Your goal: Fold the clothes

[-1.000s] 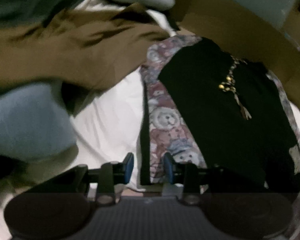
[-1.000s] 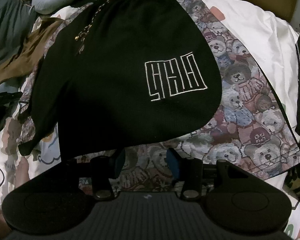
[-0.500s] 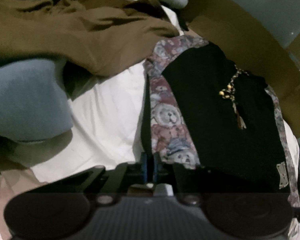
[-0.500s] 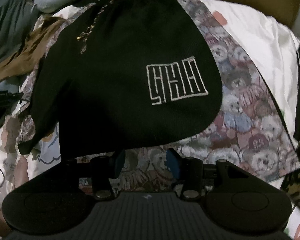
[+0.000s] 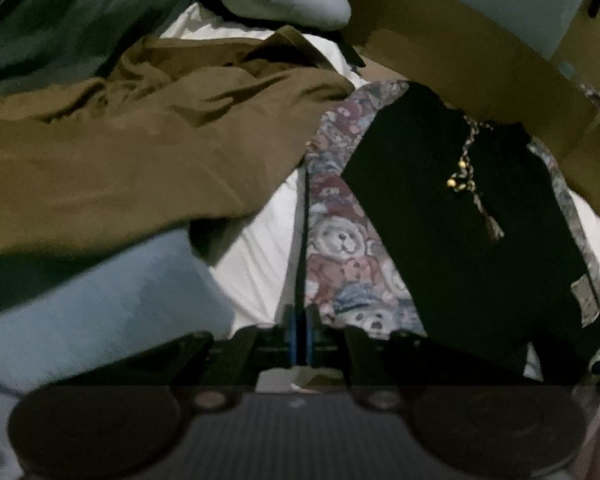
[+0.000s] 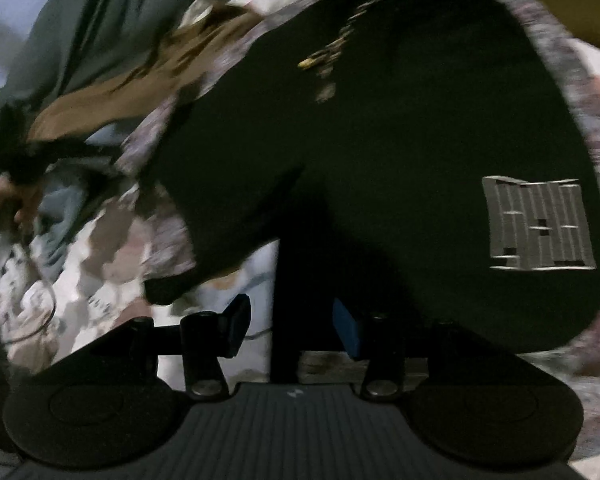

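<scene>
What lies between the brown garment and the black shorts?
In the left wrist view, white sheet and teddy-bear cloth separate the brown garment from the black shorts.

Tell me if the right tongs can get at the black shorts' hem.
Probably yes: the right tongs are open, with the black shorts hem hanging between the fingers and nothing blocking, though the view is blurred.

Both wrist cams low, close, sharing black shorts (image 5: 480, 248)
</scene>
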{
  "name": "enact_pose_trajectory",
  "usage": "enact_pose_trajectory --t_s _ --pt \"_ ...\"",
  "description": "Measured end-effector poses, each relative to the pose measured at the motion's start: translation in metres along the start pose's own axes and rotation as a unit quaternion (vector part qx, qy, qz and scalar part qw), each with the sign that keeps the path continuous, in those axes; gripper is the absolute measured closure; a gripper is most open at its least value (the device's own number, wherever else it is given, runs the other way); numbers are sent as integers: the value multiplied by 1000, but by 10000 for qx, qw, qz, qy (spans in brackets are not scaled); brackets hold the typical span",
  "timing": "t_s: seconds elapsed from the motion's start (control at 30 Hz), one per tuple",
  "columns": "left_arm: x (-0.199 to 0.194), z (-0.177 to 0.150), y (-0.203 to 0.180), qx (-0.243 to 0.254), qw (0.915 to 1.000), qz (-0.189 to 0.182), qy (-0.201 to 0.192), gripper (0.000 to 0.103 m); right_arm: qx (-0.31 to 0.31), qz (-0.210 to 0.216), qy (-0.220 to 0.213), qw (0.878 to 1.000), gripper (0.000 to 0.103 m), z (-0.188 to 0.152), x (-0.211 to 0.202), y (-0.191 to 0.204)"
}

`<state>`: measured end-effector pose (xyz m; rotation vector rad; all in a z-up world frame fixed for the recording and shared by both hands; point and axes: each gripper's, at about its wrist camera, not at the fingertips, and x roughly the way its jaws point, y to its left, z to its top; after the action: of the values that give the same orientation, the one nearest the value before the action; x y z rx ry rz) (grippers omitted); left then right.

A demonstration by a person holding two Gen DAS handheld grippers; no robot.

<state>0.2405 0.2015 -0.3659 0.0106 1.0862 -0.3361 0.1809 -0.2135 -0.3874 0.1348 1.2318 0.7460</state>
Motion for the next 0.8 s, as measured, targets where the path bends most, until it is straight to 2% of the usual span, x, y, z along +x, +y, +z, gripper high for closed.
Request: enact_pose_trajectory --t_s 0.3,0.47,0.8 --pt "-18 28 8 514 9985 174 87 99 559 854 442 9938 50 -8 54 27" --pt "-24 39 5 802 9965 219 87 99 911 1105 491 9885 50 -8 81 30" --pt "-27 40 8 877 9957 299 57 99 1667 1524 671 9719 50 -9 127 32"
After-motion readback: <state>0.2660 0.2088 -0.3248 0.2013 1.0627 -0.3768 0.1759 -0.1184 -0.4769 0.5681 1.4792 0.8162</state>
